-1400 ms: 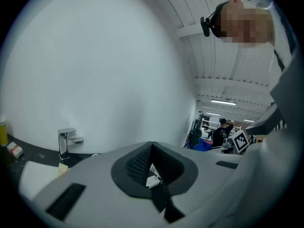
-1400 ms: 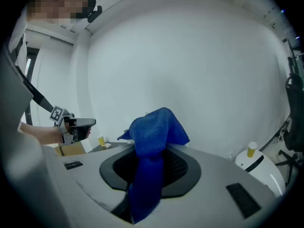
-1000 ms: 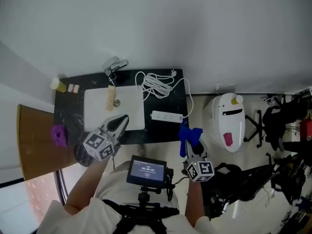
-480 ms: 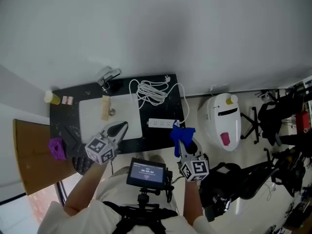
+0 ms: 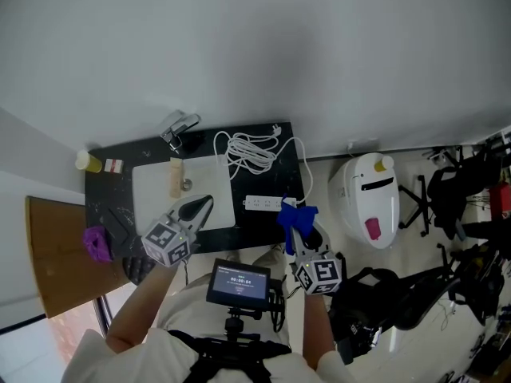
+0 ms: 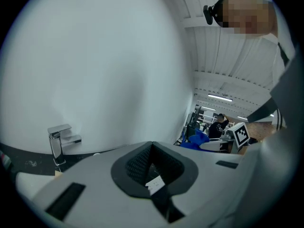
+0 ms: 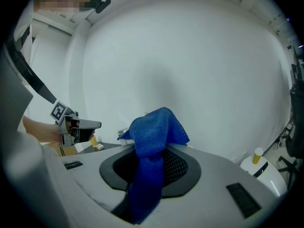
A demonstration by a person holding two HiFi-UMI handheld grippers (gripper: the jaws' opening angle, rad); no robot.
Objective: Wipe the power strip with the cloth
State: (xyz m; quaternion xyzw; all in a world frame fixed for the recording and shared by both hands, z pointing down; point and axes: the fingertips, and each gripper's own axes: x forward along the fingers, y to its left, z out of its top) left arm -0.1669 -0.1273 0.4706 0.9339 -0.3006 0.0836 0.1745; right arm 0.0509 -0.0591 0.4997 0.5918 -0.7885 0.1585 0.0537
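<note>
The white power strip [image 5: 263, 203] lies on the black counter [image 5: 275, 134], near its front right corner. Its coiled white cord [image 5: 251, 150] lies behind it. My right gripper [image 5: 294, 223] is shut on a blue cloth [image 5: 293, 215], which hangs just off the counter's front edge beside the strip's right end. In the right gripper view the cloth [image 7: 154, 141] bunches up out of the jaws and the strip is hidden. My left gripper [image 5: 197, 209] is shut with nothing in it, over the front edge of the white sink [image 5: 152, 190].
A chrome faucet [image 5: 182, 126] stands behind the sink, and a wooden piece [image 5: 176, 178] lies in it. A yellow bottle [image 5: 82, 160] and a purple object [image 5: 97, 243] are at the left. A white appliance [image 5: 371, 198] stands on the floor at the right.
My right gripper has carried the blue cloth up and left, closer to the power strip's right end. The left gripper has barely moved.
</note>
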